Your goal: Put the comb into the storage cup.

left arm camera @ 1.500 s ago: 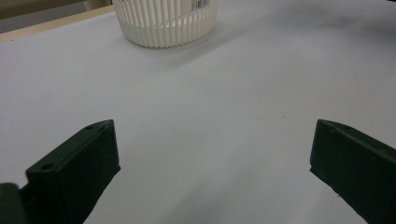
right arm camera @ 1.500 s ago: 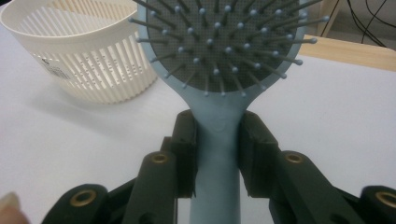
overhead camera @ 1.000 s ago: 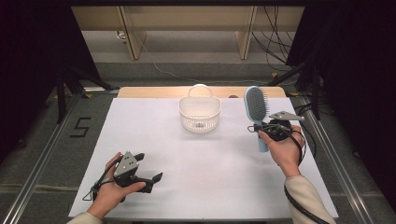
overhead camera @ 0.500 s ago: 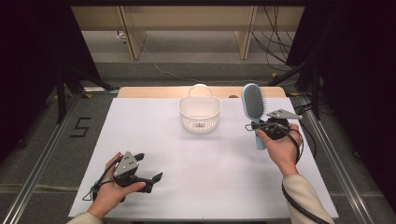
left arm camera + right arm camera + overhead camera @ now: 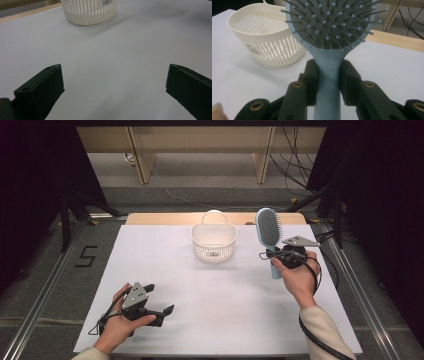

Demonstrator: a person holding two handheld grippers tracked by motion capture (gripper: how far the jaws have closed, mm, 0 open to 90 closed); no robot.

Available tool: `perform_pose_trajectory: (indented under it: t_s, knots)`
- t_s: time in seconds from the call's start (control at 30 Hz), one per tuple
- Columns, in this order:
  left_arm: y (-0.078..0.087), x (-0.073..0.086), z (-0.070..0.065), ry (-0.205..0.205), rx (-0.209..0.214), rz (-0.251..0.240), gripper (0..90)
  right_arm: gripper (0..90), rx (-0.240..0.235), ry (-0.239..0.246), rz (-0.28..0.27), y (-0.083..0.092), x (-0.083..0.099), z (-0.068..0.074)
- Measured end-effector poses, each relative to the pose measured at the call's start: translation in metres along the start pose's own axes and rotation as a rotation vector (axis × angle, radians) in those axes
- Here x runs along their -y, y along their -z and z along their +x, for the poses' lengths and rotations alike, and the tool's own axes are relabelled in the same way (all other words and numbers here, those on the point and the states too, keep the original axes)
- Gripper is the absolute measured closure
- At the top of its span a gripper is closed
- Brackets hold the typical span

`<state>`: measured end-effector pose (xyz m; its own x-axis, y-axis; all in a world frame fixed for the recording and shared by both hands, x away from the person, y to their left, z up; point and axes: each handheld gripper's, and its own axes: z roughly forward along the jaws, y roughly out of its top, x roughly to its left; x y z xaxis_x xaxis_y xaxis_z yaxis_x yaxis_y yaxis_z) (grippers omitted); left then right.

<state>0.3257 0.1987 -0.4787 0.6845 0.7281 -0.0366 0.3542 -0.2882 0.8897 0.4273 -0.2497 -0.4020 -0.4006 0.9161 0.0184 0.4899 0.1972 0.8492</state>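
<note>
hairbrush (image 5: 329, 50): pale blue, oval grey pad, ball-tipped bristles, upright | my right gripper (image 5: 328, 82) jaws clamp its handle | my left gripper (image 5: 112, 87) jaws wide, empty

Blue hairbrush (image 5: 268, 231) upright, lifted, apparently beside basket (image 5: 214, 251).

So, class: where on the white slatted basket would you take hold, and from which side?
Grip the basket at its upright tab handle on the far rim, coming from above. The round slatted wall looks too wide for jaws and tapers downward, while the thin tab sticks up clear. The open left gripper is free; the right gripper holds the hairbrush.
</note>
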Motion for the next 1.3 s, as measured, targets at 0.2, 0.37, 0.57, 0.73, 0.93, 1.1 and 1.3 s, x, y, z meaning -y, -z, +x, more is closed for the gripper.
perform_pose_trajectory:
  t_s: [0.2,0.37,0.57,0.73,0.93,1.1,1.3]
  knots:
    - [-0.0001,0.0001,-0.0004,0.003,0.002,0.001,0.9,70.6,0.000,0.004,-0.003,-0.0004,-0.0004,0.0011]
    - [0.0005,-0.0002,0.0000,-0.002,0.002,-0.002,0.9,70.6,-0.004,0.003,-0.002,-0.0014,-0.0008,0.0017]
    - [0.0005,-0.0002,-0.0005,0.002,0.003,-0.002,0.9,70.6,-0.002,0.003,-0.014,-0.0010,-0.0023,0.0026]
    - [0.0003,-0.0002,-0.0006,0.002,0.003,-0.002,0.9,70.6,-0.003,-0.001,-0.022,-0.0009,-0.0040,0.0041]
    - [0.0005,-0.0002,-0.0004,0.003,0.003,-0.002,0.9,70.6,-0.008,-0.001,-0.025,-0.0022,-0.0054,0.0060]
    - [0.0003,-0.0002,-0.0009,0.004,0.004,-0.002,0.9,70.6,-0.009,0.001,-0.032,-0.0021,-0.0069,0.0069]
    - [0.0003,-0.0003,-0.0010,0.003,0.005,-0.002,0.9,70.6,-0.008,0.002,-0.037,-0.0026,-0.0077,0.0075]
